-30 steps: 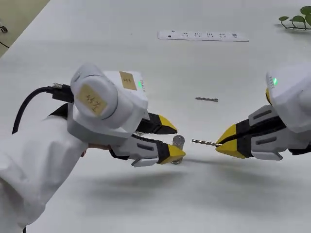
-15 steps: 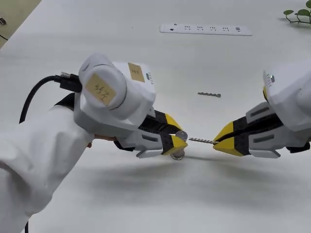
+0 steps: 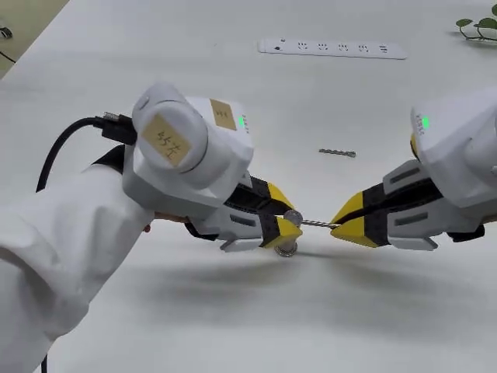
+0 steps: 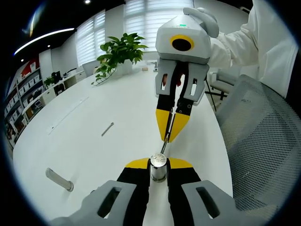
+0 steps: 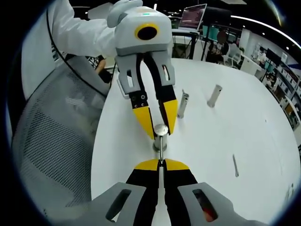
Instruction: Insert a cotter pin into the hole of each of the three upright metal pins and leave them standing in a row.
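Observation:
A short upright metal pin (image 3: 291,233) stands on the white table, and my left gripper (image 3: 289,221) is shut on it. In the left gripper view the metal pin (image 4: 159,167) sits between the yellow tips. My right gripper (image 3: 335,225) is shut on a thin cotter pin (image 3: 314,224) that lies level, its free end touching the top of the metal pin. From the right gripper view, the cotter pin (image 5: 161,149) runs straight from my right gripper (image 5: 161,164) to the metal pin (image 5: 161,133). Two more metal pins (image 5: 183,104) (image 5: 214,95) stand behind the left gripper.
A spare cotter pin (image 3: 337,153) lies on the table beyond the grippers. A white power strip (image 3: 332,49) lies along the far side, with a potted plant (image 3: 477,27) at the far right corner. A mesh chair (image 4: 263,141) stands by the table edge.
My right gripper has moved left with the cotter pin, closing the gap until its tip meets the metal pin's head. The left gripper's jaws have drawn in on the pin.

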Demonstrator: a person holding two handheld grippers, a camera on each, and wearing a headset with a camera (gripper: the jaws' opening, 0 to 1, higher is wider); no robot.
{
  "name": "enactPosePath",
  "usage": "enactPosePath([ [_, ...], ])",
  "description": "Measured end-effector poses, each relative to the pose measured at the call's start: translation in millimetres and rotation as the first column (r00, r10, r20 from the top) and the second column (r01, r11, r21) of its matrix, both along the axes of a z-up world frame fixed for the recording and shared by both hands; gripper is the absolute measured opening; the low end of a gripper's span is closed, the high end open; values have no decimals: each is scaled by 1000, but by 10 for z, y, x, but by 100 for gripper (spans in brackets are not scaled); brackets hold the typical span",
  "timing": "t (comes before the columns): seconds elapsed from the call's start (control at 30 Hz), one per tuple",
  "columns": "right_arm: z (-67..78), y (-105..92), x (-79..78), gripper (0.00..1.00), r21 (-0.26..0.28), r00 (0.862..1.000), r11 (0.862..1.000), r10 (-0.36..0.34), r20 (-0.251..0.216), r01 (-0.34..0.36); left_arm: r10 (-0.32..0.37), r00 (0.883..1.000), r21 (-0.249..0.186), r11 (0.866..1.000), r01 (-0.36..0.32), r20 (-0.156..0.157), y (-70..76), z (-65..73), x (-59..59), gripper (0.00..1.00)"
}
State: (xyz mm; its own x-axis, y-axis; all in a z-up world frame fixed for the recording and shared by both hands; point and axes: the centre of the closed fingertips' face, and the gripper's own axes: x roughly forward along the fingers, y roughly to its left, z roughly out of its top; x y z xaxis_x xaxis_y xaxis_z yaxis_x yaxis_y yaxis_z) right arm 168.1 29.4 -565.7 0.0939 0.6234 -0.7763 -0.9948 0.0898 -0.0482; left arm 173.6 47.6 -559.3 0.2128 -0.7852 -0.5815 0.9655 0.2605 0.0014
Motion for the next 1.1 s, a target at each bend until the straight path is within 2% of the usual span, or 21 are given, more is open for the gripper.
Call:
enactPosePath([
  [0.5, -31, 144, 43, 0, 7, 999, 999, 42, 11, -42, -6, 1000, 5, 1000, 6, -5, 0, 0, -4, 10],
  [0.57, -34, 161, 46, 0, 13, 999, 999, 35, -6, -35, -7, 1000, 5, 1000, 7, -7, -5, 2, -5, 10],
  [0.67, -38, 183, 51, 0, 11, 999, 999, 45, -5, -45, -7, 1000, 7, 1000, 7, -9, -6, 3, -2, 10],
  [0.83, -43, 229, 44, 0, 10, 998, 998, 70, 5, -70, -12, 1000, 9, 1000, 12, -7, -7, 2, 2, 10],
  [0.93, -42, 258, 38, 0, -1, 994, 995, 101, 31, -101, -14, 1000, 11, 1000, 14, -7, -6, 2, 3, 10],
  [1.1, -27, 253, 22, 0, 2, 994, 994, 108, 30, -108, -20, 1000, 19, 1000, 20, -7, -8, 6, -1, 10],
])
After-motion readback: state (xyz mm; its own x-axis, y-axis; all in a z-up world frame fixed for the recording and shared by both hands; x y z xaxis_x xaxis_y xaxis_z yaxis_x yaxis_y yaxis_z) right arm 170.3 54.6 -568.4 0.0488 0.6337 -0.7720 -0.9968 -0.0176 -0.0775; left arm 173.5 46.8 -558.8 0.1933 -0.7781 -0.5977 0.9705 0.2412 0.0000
